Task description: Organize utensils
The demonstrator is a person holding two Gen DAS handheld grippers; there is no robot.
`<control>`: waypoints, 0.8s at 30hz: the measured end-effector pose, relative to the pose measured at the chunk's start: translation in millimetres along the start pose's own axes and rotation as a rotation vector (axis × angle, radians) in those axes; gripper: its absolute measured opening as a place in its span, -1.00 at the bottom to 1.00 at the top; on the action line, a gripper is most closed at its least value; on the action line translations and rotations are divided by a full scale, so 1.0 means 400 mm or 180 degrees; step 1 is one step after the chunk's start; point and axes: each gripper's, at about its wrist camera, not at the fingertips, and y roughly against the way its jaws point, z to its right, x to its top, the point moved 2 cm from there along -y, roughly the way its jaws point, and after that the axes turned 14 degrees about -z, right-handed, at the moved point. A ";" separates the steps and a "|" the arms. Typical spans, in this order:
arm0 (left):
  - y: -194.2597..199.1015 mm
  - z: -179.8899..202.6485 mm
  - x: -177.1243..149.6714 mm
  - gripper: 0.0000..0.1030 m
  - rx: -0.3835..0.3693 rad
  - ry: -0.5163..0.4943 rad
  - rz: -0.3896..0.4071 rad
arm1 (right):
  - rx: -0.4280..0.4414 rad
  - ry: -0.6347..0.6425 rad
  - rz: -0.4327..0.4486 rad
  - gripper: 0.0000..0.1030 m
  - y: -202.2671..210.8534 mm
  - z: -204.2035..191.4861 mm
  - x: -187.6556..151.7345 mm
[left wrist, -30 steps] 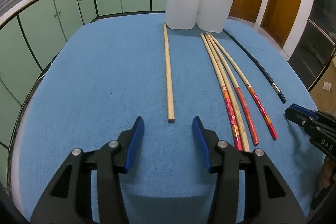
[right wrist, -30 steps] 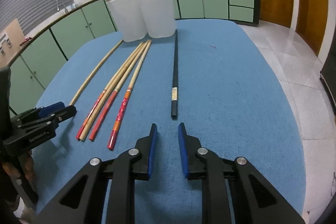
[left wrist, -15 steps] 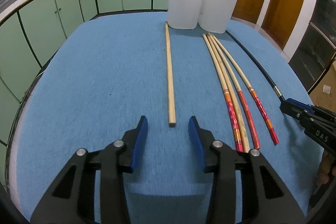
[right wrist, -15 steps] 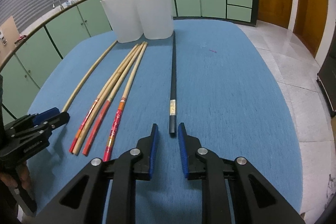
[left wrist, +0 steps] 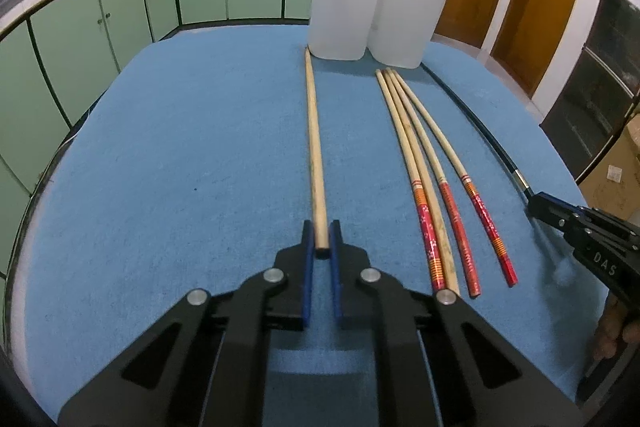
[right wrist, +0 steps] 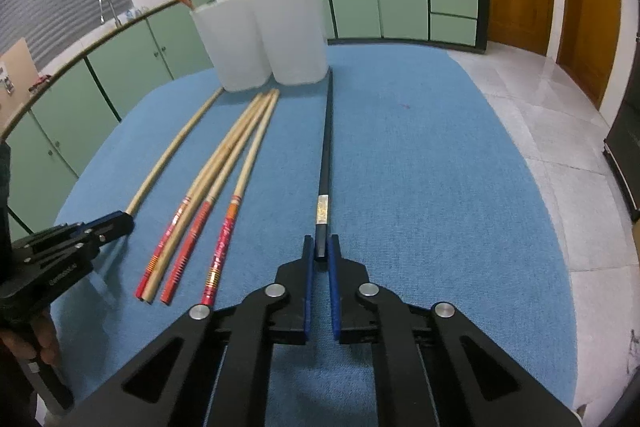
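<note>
Two views. Left wrist view: left gripper (left wrist: 321,241) has its blue pads pinched on the near end of the plain wooden chopstick (left wrist: 314,143), which lies flat on the blue table cover (left wrist: 180,167) and runs straight away to the left white holder (left wrist: 344,5). Stick end sits between the fingertips, pads touching both sides. Right of it, well apart, a bundle of four chopsticks (left wrist: 432,195): three red-handled, one plain, far tips together, near ends fanned out. Further right the black chopstick (left wrist: 480,131) curves along the table edge; its near end goes into the tip of the right gripper (left wrist: 538,205), contact itself too small to make out. Right white holder (left wrist: 412,19) touches the left one. One red stick pokes from the left holder, one dark stick from the right; both cut short by the frame or blurred.

Right wrist view: right gripper (right wrist: 321,251) pads are closed on the near end of the black chopstick (right wrist: 326,155), which lies flat and points to the right white holder (right wrist: 292,31), far tip just beside its base. Gold band on the stick sits just ahead of the fingertips. Bundle (right wrist: 216,187) lies left, near. Plain wooden chopstick (right wrist: 176,143) is further left, its near end hidden inside the left gripper (right wrist: 120,223) tip. Left white holder (right wrist: 230,43) stands beside the right one. Holder insides not visible.
</note>
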 end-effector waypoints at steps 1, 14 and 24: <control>0.009 0.002 0.000 -0.87 0.0024 -0.0016 0.0034 | -0.0002 0.0010 0.0035 -0.87 0.008 0.000 0.000; 0.224 0.017 0.075 -0.88 0.0162 -0.0091 0.0797 | -0.0038 0.0105 0.0808 -0.87 0.222 -0.005 0.090; 0.336 0.038 0.180 -0.88 0.0012 -0.0137 0.1205 | 0.0098 0.0097 0.1087 -0.87 0.319 0.017 0.202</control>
